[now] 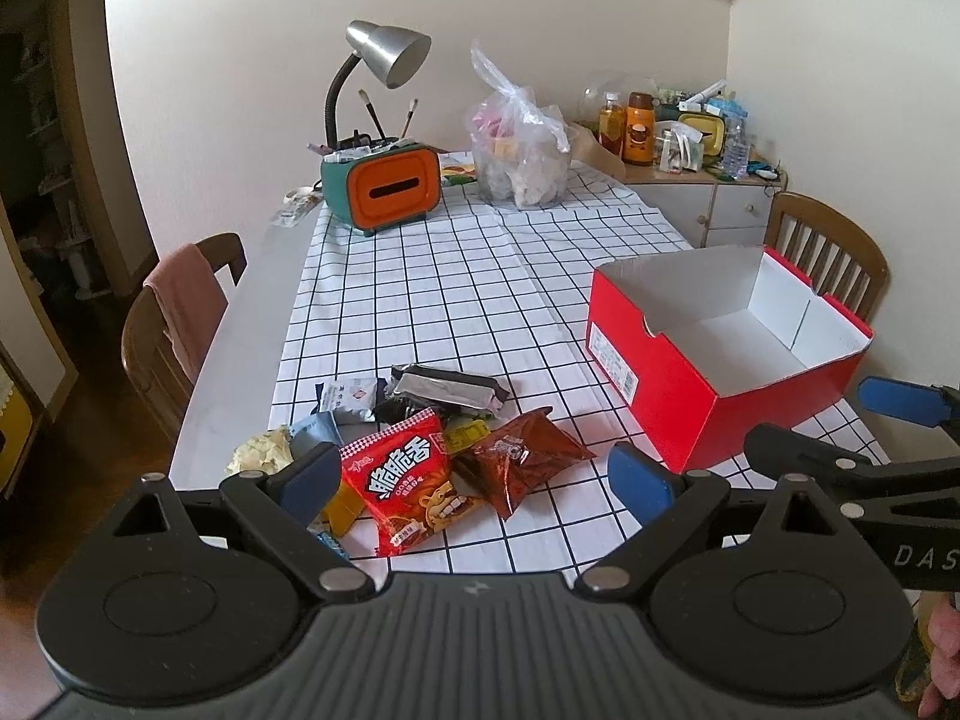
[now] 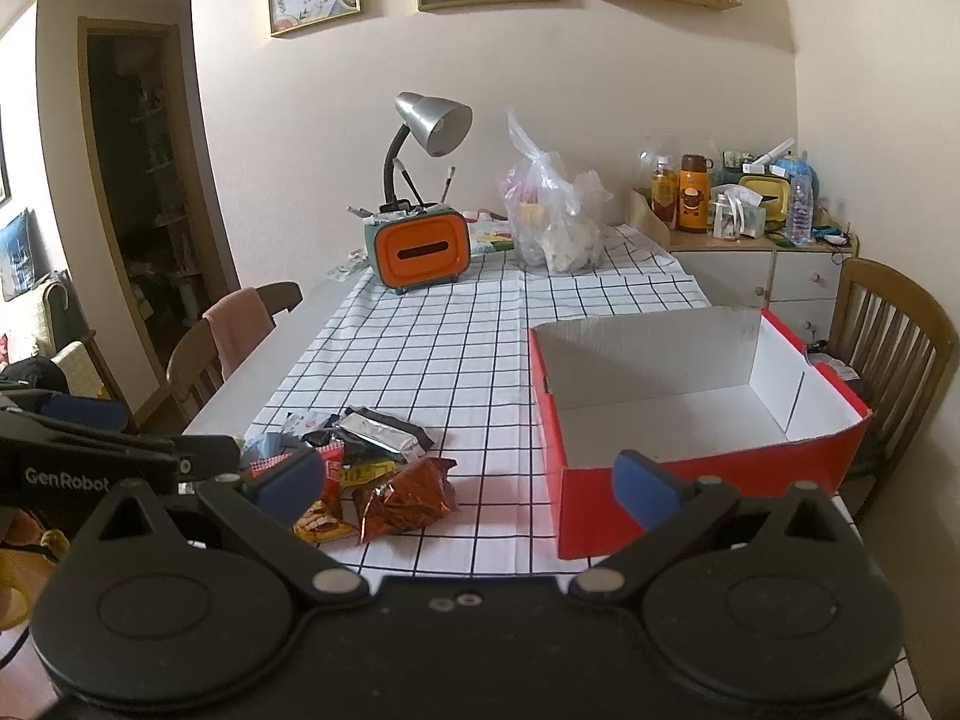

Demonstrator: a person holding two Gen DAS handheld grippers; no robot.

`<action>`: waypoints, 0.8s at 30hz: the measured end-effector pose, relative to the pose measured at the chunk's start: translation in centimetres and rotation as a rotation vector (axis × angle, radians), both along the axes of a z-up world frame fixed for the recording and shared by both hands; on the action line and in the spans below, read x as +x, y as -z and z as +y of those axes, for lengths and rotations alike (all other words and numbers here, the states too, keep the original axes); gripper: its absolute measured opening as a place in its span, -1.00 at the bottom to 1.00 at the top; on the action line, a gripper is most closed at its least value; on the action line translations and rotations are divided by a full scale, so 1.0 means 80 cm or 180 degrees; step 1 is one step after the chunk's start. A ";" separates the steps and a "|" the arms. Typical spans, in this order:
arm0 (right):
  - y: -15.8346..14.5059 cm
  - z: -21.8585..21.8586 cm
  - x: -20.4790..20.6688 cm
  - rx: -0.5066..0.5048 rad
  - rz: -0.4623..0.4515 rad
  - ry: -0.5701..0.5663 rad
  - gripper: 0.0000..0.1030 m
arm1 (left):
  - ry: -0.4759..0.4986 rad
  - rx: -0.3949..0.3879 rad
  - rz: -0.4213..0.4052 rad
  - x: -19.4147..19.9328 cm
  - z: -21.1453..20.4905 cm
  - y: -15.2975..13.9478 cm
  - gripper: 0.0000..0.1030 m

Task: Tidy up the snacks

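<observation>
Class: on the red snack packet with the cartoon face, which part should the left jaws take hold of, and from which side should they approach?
Grip the red snack packet by its near crimped bottom edge, coming from the table's front edge. It lies flat atop the pile, directly ahead of the open left gripper.

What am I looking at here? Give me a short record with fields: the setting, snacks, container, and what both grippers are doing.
setting: table with checked tablecloth
snacks: loose pile near the front edge, including a red snack packet and a brown snack packet
container: red cardboard box, open, nothing visible inside, right of the pile
left gripper: open, above the pile, holding nothing
right gripper: open, holding nothing
</observation>
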State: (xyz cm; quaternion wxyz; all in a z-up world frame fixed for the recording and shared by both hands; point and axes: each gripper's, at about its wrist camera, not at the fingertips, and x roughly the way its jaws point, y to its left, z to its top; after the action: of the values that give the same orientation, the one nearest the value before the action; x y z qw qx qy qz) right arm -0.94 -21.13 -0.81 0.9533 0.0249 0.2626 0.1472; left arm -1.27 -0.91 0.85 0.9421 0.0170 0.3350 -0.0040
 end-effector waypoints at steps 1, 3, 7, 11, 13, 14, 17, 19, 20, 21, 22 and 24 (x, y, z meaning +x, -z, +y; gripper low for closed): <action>0.000 0.001 0.000 -0.0010 0.0000 -0.0011 0.99 | -0.0009 -0.0009 0.0007 0.000 0.001 0.000 0.87; 0.000 0.003 -0.001 -0.0037 0.0001 -0.0038 0.99 | -0.0025 -0.0027 0.0027 0.000 0.001 0.001 0.87; 0.000 0.006 0.000 -0.0091 -0.0007 -0.0101 0.99 | -0.0052 -0.0015 0.0073 0.004 0.002 0.006 0.87; 0.006 0.011 0.007 -0.0106 0.0014 -0.0174 0.99 | -0.0102 -0.0018 0.0122 0.009 0.007 0.012 0.87; 0.009 0.013 0.013 -0.0095 0.0031 -0.0207 0.99 | -0.0129 -0.0019 0.0137 0.011 0.010 0.015 0.87; 0.010 0.013 0.016 -0.0096 0.0035 -0.0211 0.99 | -0.0141 -0.0017 0.0156 0.013 0.011 0.017 0.87; 0.016 0.017 0.029 -0.0083 0.0081 -0.0254 0.99 | -0.0201 -0.0013 0.0216 0.020 0.017 0.022 0.87; 0.019 0.020 0.040 -0.0098 0.0137 -0.0321 0.99 | -0.0276 -0.0026 0.0218 0.023 0.025 0.024 0.87; 0.022 0.023 0.045 -0.0102 0.0175 -0.0368 0.98 | -0.0334 -0.0036 0.0231 0.026 0.030 0.026 0.87; 0.025 0.026 0.051 -0.0116 0.0214 -0.0405 0.97 | -0.0384 -0.0033 0.0255 0.029 0.033 0.029 0.87; 0.027 0.029 0.056 -0.0130 0.0246 -0.0438 0.97 | -0.0424 -0.0022 0.0282 0.032 0.037 0.032 0.87; 0.035 0.035 0.065 -0.0179 0.0297 -0.0500 0.97 | -0.0496 0.0047 0.0307 0.036 0.044 0.039 0.87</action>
State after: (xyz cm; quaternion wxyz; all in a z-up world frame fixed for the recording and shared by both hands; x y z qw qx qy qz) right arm 4.23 -18.29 -3.58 0.9259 -0.0157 0.3119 0.2128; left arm 1.57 2.61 -2.23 0.9221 -0.0024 0.3803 0.0709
